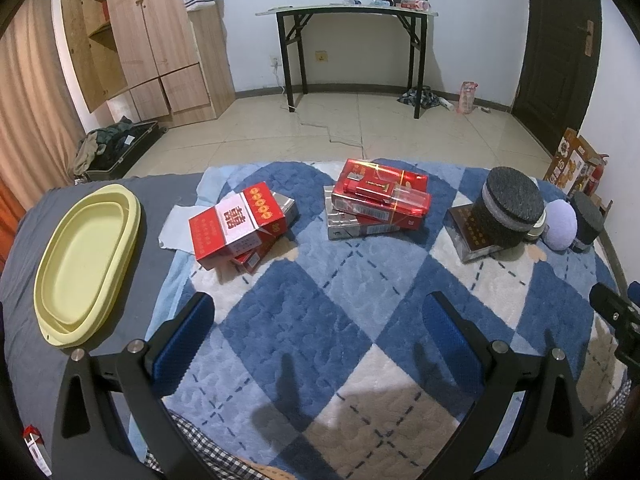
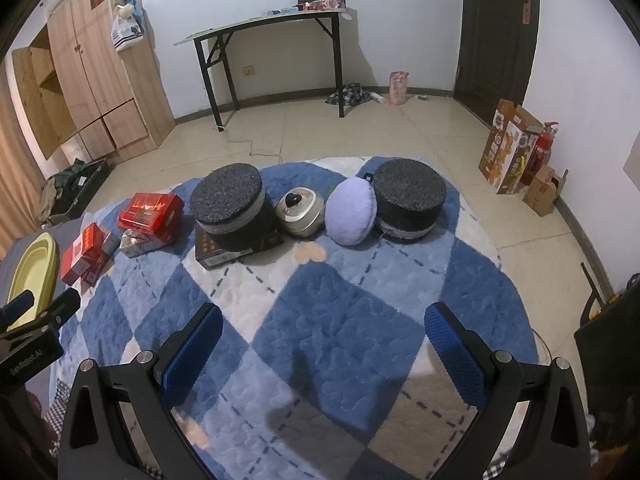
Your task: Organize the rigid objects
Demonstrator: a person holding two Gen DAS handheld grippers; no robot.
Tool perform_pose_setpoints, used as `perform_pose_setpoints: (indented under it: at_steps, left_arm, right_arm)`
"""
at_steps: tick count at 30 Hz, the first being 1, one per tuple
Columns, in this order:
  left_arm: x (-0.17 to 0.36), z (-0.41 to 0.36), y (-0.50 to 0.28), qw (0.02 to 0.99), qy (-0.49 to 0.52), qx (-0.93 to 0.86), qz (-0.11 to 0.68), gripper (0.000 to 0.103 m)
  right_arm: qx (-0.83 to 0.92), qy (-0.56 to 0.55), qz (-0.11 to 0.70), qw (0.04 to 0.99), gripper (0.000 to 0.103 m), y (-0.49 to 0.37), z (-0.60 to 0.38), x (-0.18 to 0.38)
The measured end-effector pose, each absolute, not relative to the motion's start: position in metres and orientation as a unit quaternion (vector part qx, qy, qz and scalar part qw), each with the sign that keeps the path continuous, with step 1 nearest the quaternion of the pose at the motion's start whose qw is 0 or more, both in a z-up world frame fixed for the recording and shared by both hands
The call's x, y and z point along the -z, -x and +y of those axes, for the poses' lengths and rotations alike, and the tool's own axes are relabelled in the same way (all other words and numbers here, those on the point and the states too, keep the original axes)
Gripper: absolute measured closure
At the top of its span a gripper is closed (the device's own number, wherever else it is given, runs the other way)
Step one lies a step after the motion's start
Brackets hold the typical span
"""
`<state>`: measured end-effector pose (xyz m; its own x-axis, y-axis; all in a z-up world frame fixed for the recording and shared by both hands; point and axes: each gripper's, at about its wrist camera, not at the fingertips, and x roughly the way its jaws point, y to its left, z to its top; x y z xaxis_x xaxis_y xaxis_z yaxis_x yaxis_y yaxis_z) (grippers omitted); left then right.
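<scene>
Red cigarette boxes [image 1: 236, 226] lie stacked on the blue checked blanket [image 1: 340, 292], left of centre. A second stack [image 1: 378, 200] with a clear red box on top lies at the middle. A dark box [image 1: 474, 240] lies under a black foam cylinder [image 1: 512, 208]. A yellow-green oval basin [image 1: 86, 260] sits at the left. My left gripper [image 1: 320, 312] is open and empty above the blanket, short of the boxes. My right gripper [image 2: 324, 324] is open and empty, short of the foam cylinders [image 2: 230, 204], a small round tin [image 2: 300, 210] and a lilac cushion [image 2: 352, 212].
A second foam cylinder [image 2: 410, 200] stands at the right. The right gripper's tip [image 1: 612, 312] shows at the left wrist view's right edge. Beyond the bed edge are a tiled floor, a black folding table [image 1: 348, 14], a wooden wardrobe [image 1: 152, 40] and cardboard boxes [image 2: 512, 148].
</scene>
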<state>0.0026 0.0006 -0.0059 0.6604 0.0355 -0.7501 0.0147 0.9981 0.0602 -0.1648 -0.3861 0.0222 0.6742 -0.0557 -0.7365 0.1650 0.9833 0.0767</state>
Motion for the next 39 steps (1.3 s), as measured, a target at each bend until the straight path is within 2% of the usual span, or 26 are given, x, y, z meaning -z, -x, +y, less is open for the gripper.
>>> perform_pose_setpoints:
  at_steps: [10,25,28,32,37,38,39]
  left_arm:
    - [-0.001,0.002,0.0,0.914,-0.037,-0.006,0.405,0.0]
    - [-0.016,0.026,-0.013,0.913,-0.002,0.001,0.408,0.0]
    - [-0.017,0.021,-0.024,0.908,0.001,0.034,0.419,0.0]
    - [-0.01,0.002,-0.06,0.886,-0.054,0.093,0.452,0.0]
    - [-0.009,0.007,-0.092,0.884,-0.039,0.133,0.446,0.0]
    - [-0.008,0.008,-0.099,0.882,-0.037,0.14,0.448,0.003]
    - [-0.006,0.009,-0.105,0.881,-0.034,0.148,0.447,0.008]
  right_arm:
    - [0.052,-0.037,0.394,0.917,0.001,0.168,-0.373,-0.027]
    - [0.087,-0.091,0.404,0.906,0.0,0.162,-0.424,-0.017]
    - [0.083,-0.094,0.412,0.903,0.0,0.147,-0.436,-0.012]
    - [0.064,-0.091,0.415,0.903,0.0,0.115,-0.447,-0.01]
    - [0.044,-0.067,0.4,0.913,0.002,0.077,-0.45,-0.004]
    - [0.041,-0.067,0.401,0.913,0.008,0.071,-0.451,-0.001]
    - [0.041,-0.06,0.402,0.913,0.009,0.064,-0.451,0.003]
